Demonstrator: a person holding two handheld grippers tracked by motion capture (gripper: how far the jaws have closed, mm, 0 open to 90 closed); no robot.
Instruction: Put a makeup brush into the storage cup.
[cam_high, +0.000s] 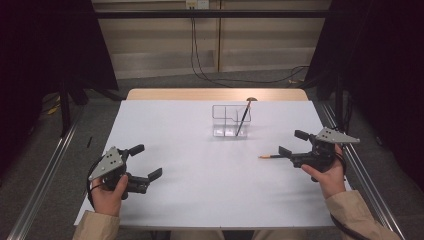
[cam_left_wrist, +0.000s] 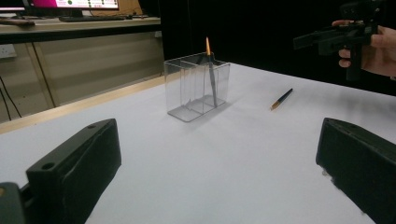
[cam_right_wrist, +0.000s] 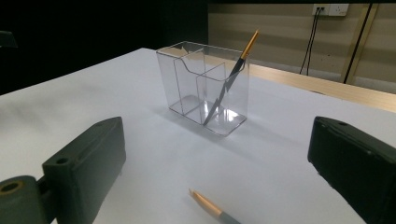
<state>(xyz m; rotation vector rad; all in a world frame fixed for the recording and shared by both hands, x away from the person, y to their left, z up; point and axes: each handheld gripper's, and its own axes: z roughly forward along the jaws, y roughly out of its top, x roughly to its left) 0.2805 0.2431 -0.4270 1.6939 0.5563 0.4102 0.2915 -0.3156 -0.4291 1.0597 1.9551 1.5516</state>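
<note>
The table is covered with a smooth, matt white sheet, and a strip of pale wood shows at its far edge. Toward the far side, right of the middle, stands a clear plastic holder. It is a box shape with thin, glossy walls, and inner walls divide it into compartments. In the right end compartment a pen leans tilted, with a dark grey body and a gold upper end that rises above the rim.

The left gripper is of black, matt plastic with blocky jaws and a grey three-cornered plate on top. It is held low over the near left part of the table, and its jaws stand wide apart with nothing between them. The right gripper is of the same make and is at the right side of the table. Its jaws are also apart and hold nothing.

A second pen lies flat on the white sheet, just beside the near jaw of the right gripper, well apart from the holder. It is slim and round, dark along the body, with a gold, tapered end that points toward the left.
</note>
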